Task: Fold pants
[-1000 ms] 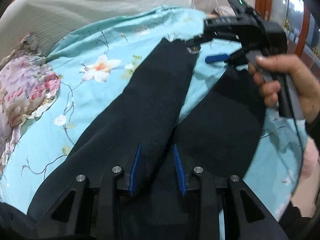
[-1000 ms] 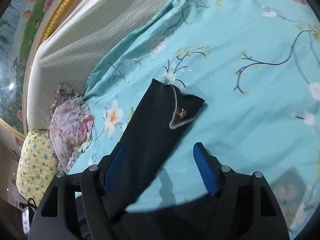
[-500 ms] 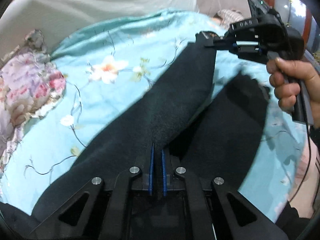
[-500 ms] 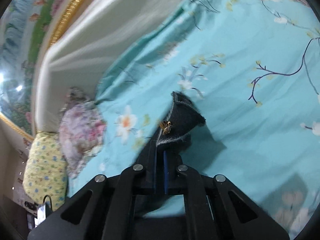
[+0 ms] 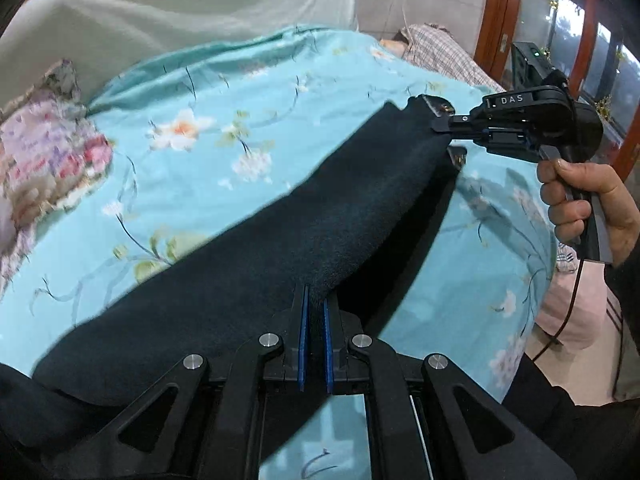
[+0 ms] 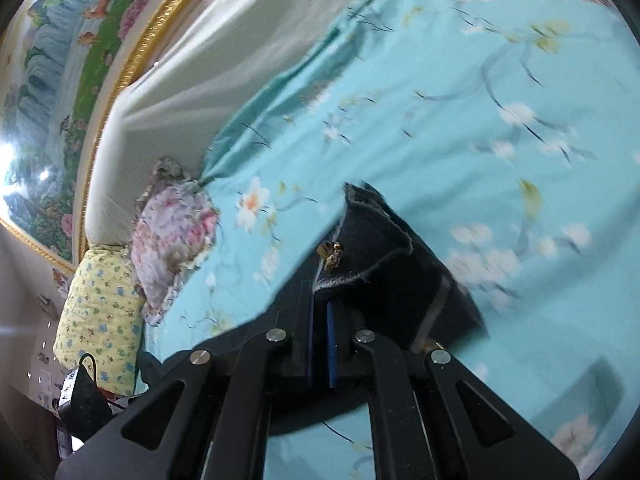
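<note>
Dark navy pants (image 5: pixel 304 216) lie on a turquoise floral bedsheet (image 5: pixel 224 92). My left gripper (image 5: pixel 314 312) is shut on the inner edge of one pant leg near the crotch. My right gripper (image 5: pixel 440 126) is shut on the cuff of the same leg and holds it up off the bed. In the right wrist view my right gripper (image 6: pixel 320 308) pinches the cuff (image 6: pixel 372 240), which has a frayed hem and a small brass ornament (image 6: pixel 330 254). The other leg (image 5: pixel 404 256) lies underneath, mostly hidden.
A floral pillow (image 5: pixel 44 160) lies at the left and a yellow pillow (image 6: pixel 100 316) beyond it. A cream upholstered headboard (image 5: pixel 160 20) stands behind the bed. A plaid cloth (image 5: pixel 444 54) lies at the far corner. The bed edge runs along the right side.
Both grippers have shut on the pant leg, the left near the crotch and the right on the cuff. The leg has been lifted and carried toward the right, over the other leg.
</note>
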### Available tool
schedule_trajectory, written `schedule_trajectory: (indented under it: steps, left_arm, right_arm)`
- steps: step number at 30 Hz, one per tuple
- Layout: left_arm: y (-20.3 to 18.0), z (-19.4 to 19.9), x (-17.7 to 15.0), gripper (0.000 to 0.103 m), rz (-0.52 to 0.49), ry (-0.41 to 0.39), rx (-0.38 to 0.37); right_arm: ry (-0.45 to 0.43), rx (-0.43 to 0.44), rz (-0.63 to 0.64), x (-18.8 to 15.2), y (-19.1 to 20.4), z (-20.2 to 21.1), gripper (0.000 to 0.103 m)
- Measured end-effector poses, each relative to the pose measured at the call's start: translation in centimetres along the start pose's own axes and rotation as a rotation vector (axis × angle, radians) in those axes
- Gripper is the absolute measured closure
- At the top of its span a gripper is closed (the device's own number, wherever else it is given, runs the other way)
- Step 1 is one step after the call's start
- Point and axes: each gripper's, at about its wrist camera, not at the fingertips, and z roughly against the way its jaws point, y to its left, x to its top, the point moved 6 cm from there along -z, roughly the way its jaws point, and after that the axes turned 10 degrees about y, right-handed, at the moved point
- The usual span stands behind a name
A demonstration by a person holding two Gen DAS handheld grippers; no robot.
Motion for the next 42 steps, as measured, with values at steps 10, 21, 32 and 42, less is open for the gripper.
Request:
schedule_trajectory:
  steps: [10, 21, 32, 42]
  left_arm:
    - [-0.3, -2.8, -2.3, 0.092, 0.069, 0.067, -0.026]
    - [6.6, 2.2, -7.6, 0.060, 0.460, -0.015, -0.015]
    - [17.0, 8.7, -11.6, 0.043, 0.845, -0.104, 0.095]
    - [21.3, 9.8, -12.5, 0.040, 1.003, -0.074, 0.168]
  right_arm:
    - [0.026, -0.085, -0.084, -2.2, -3.8, -2.1, 0.096]
    - [-0.094, -0.112, -0.002, -4.0, -0.9, 2.2, 0.038]
    - [0.009, 0.013, 0.361, -9.0, 9.1, -1.6, 0.038]
    - [0.148, 0.134, 0.665, -14.7, 17.8, -6.5, 0.038]
